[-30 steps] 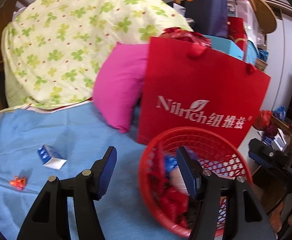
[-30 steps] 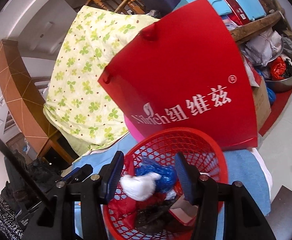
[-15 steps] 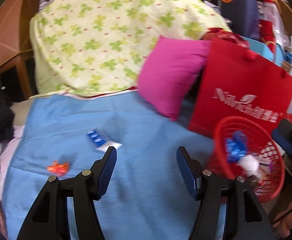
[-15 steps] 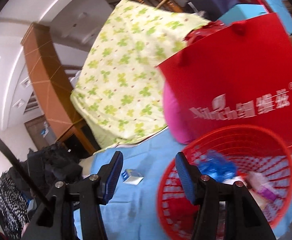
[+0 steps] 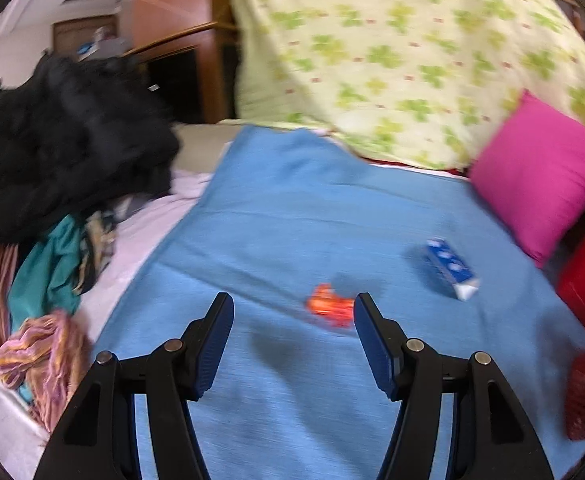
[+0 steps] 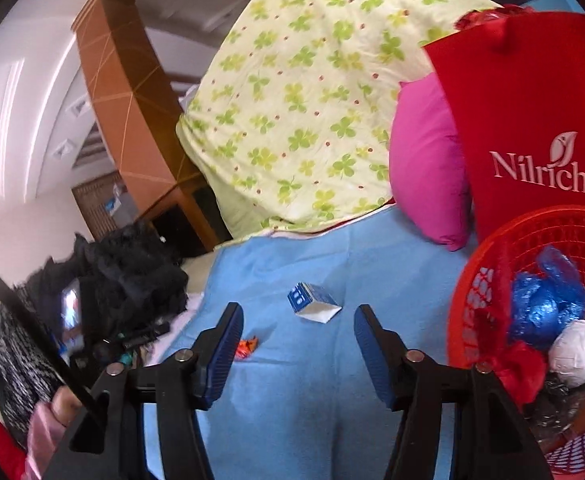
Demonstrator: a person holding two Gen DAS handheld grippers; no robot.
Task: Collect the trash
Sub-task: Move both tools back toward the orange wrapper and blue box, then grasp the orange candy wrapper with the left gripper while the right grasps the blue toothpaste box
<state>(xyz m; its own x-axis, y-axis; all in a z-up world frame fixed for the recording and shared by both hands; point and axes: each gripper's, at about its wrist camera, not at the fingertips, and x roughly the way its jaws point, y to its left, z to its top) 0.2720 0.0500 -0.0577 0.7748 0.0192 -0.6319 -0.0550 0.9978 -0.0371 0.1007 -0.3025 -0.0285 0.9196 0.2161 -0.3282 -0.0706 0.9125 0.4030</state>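
Trash run looks mostly done but not finished. The red mesh basket (image 6: 472,288) already holds a blue plastic bag (image 6: 544,300), a white wad (image 6: 578,350) and some red wrappers. Two bits are left on the blue blanket (image 5: 292,208): a small orange wrapper (image 5: 329,307) and a blue-and-white carton (image 5: 450,268). The left gripper (image 5: 292,316) is spread and empty, the orange wrapper just ahead of its right finger. The right gripper (image 6: 297,326) has nothing between its jaws, which are opening, with the carton in line beyond.

Left claw (image 5: 294,306) agape, right claw (image 6: 298,316) opening
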